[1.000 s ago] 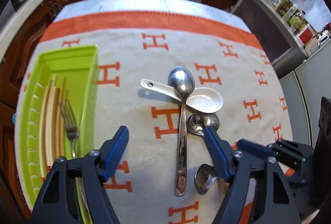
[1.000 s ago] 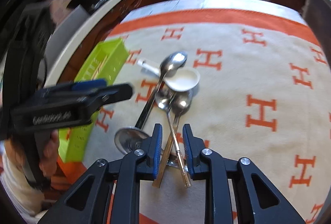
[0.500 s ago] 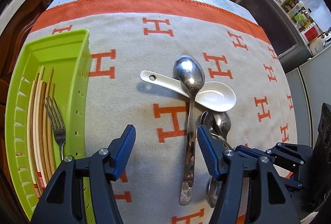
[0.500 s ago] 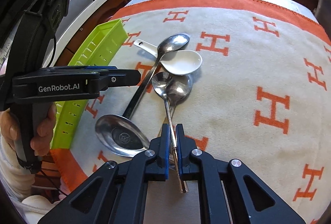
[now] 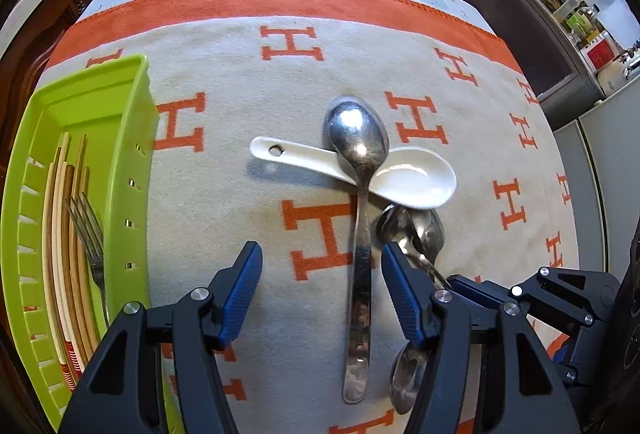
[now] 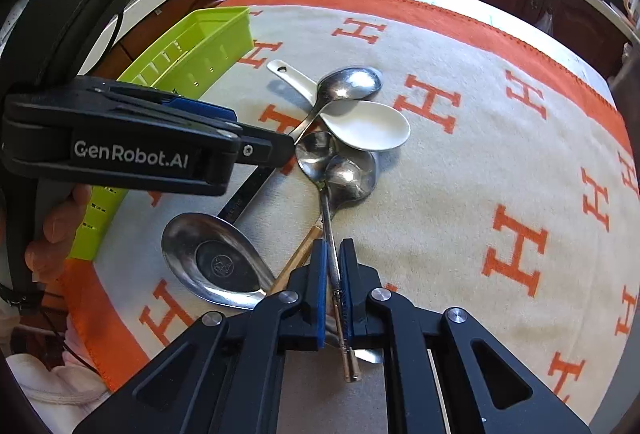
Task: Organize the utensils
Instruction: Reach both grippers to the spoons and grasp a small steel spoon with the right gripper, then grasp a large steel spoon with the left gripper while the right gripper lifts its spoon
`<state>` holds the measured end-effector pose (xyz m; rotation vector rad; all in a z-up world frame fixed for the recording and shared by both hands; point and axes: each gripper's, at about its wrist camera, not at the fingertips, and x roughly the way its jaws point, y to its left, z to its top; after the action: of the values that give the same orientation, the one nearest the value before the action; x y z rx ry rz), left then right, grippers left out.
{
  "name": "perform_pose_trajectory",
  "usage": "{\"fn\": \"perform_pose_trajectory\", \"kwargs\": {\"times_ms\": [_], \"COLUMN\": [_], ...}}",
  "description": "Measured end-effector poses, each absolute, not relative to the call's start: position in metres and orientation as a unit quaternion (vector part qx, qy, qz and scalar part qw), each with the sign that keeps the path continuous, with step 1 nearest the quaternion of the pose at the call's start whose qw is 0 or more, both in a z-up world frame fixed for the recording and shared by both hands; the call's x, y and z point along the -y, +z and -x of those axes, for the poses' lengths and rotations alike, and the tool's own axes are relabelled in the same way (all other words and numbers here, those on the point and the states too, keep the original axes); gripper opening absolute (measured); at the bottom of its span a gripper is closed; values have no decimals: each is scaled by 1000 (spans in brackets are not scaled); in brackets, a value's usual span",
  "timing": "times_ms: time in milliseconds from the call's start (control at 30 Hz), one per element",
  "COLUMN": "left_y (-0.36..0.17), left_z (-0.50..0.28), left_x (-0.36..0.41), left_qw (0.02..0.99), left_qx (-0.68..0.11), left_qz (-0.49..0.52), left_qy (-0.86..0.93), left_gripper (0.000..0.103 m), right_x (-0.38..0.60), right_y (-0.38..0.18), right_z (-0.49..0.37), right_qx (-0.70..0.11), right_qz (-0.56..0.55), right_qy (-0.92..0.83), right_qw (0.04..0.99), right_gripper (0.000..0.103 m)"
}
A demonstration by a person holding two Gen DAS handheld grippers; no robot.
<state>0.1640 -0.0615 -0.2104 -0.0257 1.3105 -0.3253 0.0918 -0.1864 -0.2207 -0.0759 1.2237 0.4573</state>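
Spoons lie in a heap near the middle of the surface, on a cloth (image 5: 248, 81) with orange letters. The right gripper (image 6: 333, 288) is pressed together on the thin handle of a small spoon (image 6: 318, 157). The left gripper (image 5: 320, 292) is spread wide above a long metal spoon (image 5: 358, 193), which crosses a white spoon (image 5: 412, 181). A green tray (image 5: 136, 161) at the left edge holds a fork (image 5: 90, 234).

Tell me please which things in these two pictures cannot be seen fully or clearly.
- Small spoon: in the left wrist view, the left gripper hides its handle.
- Second small spoon: in the right wrist view, its handle lies under the first one.
- Fork and chopsticks in the green tray: lower ends hidden by the left gripper; the right wrist view shows only the tray's outer wall.
- Flat steel spoon: right gripper covers its handle.
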Motion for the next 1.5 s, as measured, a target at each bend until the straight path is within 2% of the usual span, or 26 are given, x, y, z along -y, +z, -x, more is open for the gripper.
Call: {"fn": "perform_pose_trajectory", "kwargs": {"times_ms": [367, 500, 833, 867, 900, 933, 967, 1000, 1233, 1500], "left_y": [-204, -211, -213, -213, -213, -213, -212, -212, -209, -185], "left_z": [-161, -167, -183, -183, -184, -184, -185, -187, -182, -169], "left_x": [60, 67, 97, 102, 105, 107, 108, 107, 87, 51], "left_qw": [782, 775, 791, 795, 799, 802, 802, 799, 791, 806], "left_qx": [-602, -610, -591, -585, -580, -577, -575, -579, -587, -566], "left_qz": [17, 17, -39, -53, -65, -73, -71, -60, 7, 32], "left_qy": [-161, -164, -155, -151, -144, -140, -143, -148, -169, -169], "left_gripper": [60, 48, 44, 38, 28, 24, 11, 5, 4, 4], "right_x": [214, 225, 244, 245, 246, 247, 248, 250, 257, 257], "right_y": [-201, -193, -193, -194, -194, -195, -195, -195, -196, -192], "right_z": [-91, -89, -86, -86, -85, -85, -84, -84, -82, -79], "right_qx": [-529, -522, -516, -516, -516, -517, -516, -516, -517, -514], "right_qz": [-57, -84, -134, -136, -139, -141, -146, -148, -168, -183], "right_qy": [213, 208, 194, 191, 190, 189, 188, 187, 187, 194], "right_qw": [820, 823, 823, 824, 823, 823, 823, 822, 818, 816], "right_gripper": [4, 4, 4, 4, 4, 4, 4, 4, 4, 4]}}
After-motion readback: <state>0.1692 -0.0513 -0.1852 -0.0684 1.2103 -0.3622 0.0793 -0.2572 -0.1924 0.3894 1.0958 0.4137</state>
